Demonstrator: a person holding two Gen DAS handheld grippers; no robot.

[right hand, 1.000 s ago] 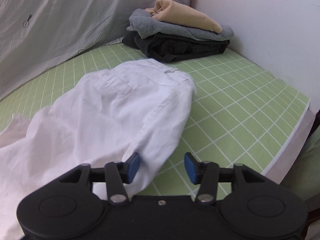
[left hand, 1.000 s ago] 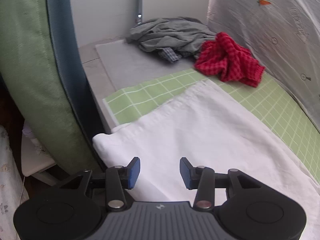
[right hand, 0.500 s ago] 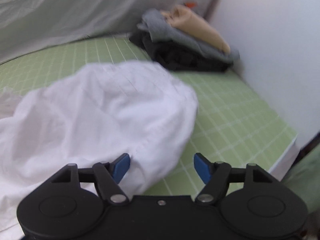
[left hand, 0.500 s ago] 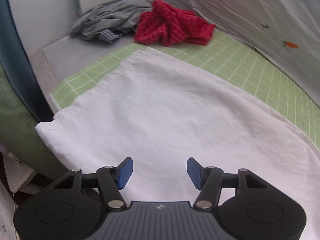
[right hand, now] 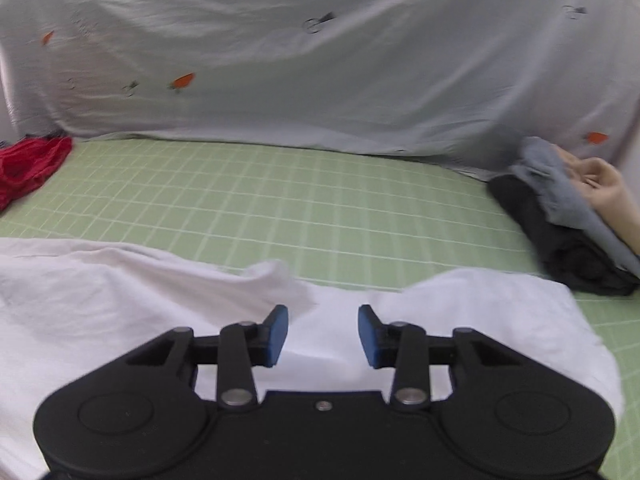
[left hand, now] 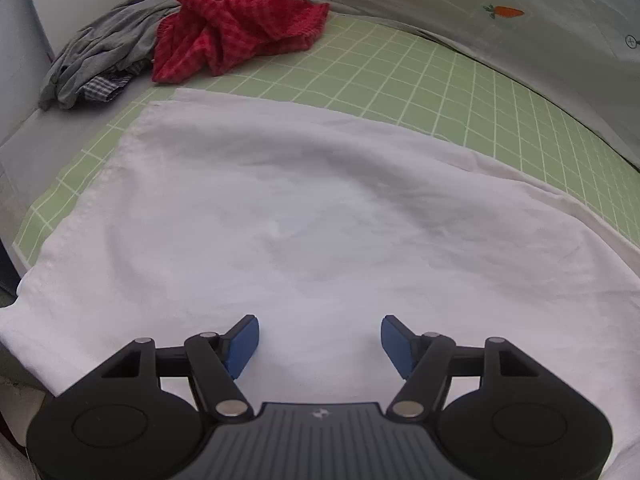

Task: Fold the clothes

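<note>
A white garment (left hand: pixel 312 208) lies spread over the green grid mat (left hand: pixel 440 80), its near edge reaching the mat's front. My left gripper (left hand: pixel 319 340) hovers over the near part of this cloth. Its jaws are opening and nothing is pinched between the blue pads (left hand: pixel 244 340). In the right wrist view the same white garment (right hand: pixel 120 312) shows a rumpled far edge. My right gripper (right hand: pixel 323 330) is just above it. Its jaws are closing, the cloth lies under the gap, and the pads do not press on it.
A crumpled red checked cloth (left hand: pixel 232 36) and a heap of grey clothes (left hand: pixel 104 52) lie at the mat's far left. A folded stack (right hand: pixel 560 240) of black, grey and beige garments sits at the far right. A grey sheet with carrot prints (right hand: pixel 320 60) hangs behind.
The left gripper has moved further over the white garment and its jaws have widened. The right gripper swung left, from facing the folded stack to facing the backdrop; its jaws widened, then narrowed.
</note>
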